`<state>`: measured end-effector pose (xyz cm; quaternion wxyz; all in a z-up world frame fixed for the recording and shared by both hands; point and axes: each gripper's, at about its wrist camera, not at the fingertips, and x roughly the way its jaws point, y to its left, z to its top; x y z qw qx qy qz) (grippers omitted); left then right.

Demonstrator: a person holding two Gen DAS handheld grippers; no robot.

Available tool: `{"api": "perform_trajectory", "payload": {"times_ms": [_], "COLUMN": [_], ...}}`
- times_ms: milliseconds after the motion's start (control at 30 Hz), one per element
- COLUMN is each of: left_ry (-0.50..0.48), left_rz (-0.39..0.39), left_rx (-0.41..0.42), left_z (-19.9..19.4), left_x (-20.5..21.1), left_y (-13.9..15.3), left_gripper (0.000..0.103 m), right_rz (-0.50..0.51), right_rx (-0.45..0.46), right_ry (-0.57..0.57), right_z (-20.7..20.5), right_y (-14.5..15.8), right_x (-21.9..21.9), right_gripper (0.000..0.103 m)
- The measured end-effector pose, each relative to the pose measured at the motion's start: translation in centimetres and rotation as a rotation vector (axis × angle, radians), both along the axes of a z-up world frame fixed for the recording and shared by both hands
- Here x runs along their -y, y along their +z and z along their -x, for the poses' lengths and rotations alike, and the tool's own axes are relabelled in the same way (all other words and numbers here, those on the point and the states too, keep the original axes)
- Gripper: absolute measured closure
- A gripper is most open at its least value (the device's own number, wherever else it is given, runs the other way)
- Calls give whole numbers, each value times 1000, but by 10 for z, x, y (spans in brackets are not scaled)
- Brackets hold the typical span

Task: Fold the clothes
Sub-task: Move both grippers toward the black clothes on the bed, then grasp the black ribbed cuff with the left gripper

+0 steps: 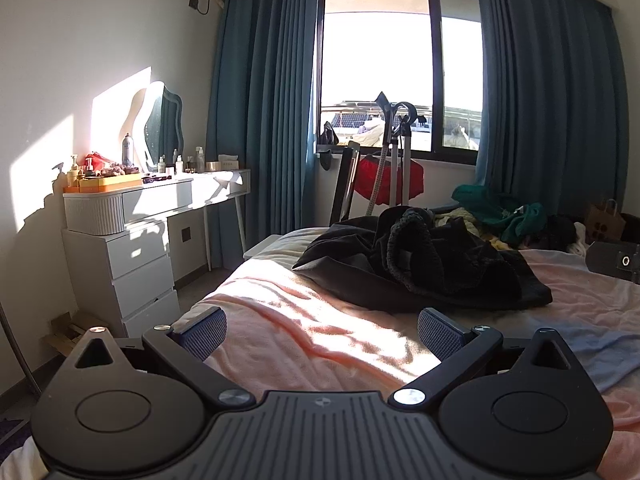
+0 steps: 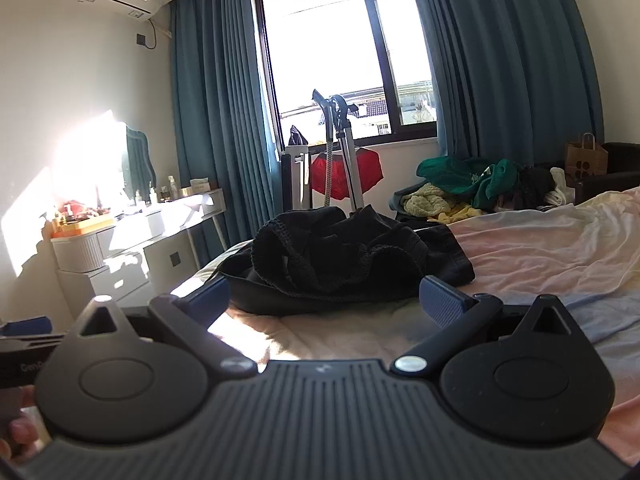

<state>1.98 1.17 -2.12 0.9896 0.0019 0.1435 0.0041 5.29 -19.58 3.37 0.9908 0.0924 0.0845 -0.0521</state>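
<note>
While both are hovering spread and empty over bed (image 1: 320, 344), black garment (image 1: 424, 268) is lying crumpled ahead, centre frame, long axis running left-right. Right gripper (image 2: 326, 298) is sitting nearer, almost at hem; left gripper (image 1: 322, 334) is trailing further back.

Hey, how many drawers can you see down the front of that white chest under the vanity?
3 on the white chest, stacked top, middle and bottom. The vanity desk above has its own drawers; some may be hidden behind the left tongs.
</note>
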Motion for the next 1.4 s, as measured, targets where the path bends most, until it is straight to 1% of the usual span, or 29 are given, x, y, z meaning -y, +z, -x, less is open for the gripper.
{"api": "perform_trajectory", "payload": {"times_ms": [133, 167, 233, 300, 367, 467, 533, 633, 700, 767, 800, 867, 933, 1033, 1167, 1267, 1333, 1400], "left_ry": [5, 5, 2, -2, -10, -22, -28, -45, -68, -79, -82, -88, -98, -120, -108, -78, -73, -53], "left_rz": [16, 19, 15, 12, 20, 37, 30, 5, 15, 33, 24, -16, -37, -32, 16, 51, 49, 39], "left_rx": [-7, -12, -15, -17, -17, -26, -32, -50, -79, -122, -135, -138, -125, -122, -122, -104, -82, -97], "left_z": [-5, -6, -8, -9, -11, -15, -19, -25, -34, -51, -62, -84, -110, -160, -230, -278, -305, -333], "left_x": [-3, -3, -3, -2, -3, 0, 3, 9, 11, 17, 22, 35, 48, 70, 98, 115, 127, 139], "left_y": [-4, -5, -9, -12, -14, -17, -20, -26, -30, -32, -32, -30, -28, -26, -25, -26, -26, -29], "left_gripper": [0, 0, 0, 0, 0, 0, 0, 0, 0, 0, 0, 0, 0, 0, 0, 0, 0, 0], "right_rz": [-4, 9, 35, 29, -9, -62, -91, -96, -76, -60, -53, -41, -42, -84, -183, -239, -268, -309], "right_rx": [25, 43, 51, 40, 24, -52, -86, -82, -56, -56, -55, -42, -30, -29, -48, -67, -96, -126], "right_ry": [27, 22, 1, -23, -35, -58, -45, -20, -22, -33, -35, -57, -89, -117, -110, -113, -123, -125], "right_z": [-21, -26, -33, -35, -30, -25, -23, -25, -24, -22, -20, -17, -15, -16, -22, -31, -41, -50], "right_y": [34, 42, 50, 44, 24, -5, -15, -14, -9, -6, -5, -4, -3, -4, -13, -25, -37, -50], "right_x": [1, 1, 3, 9, 21, 34, 39, 39, 39, 42, 43, 46, 52, 66, 85, 98, 106, 114], "right_gripper": [0, 0, 0, 0, 0, 0, 0, 0, 0, 0, 0, 0, 0, 0, 0, 0, 0, 0]}}
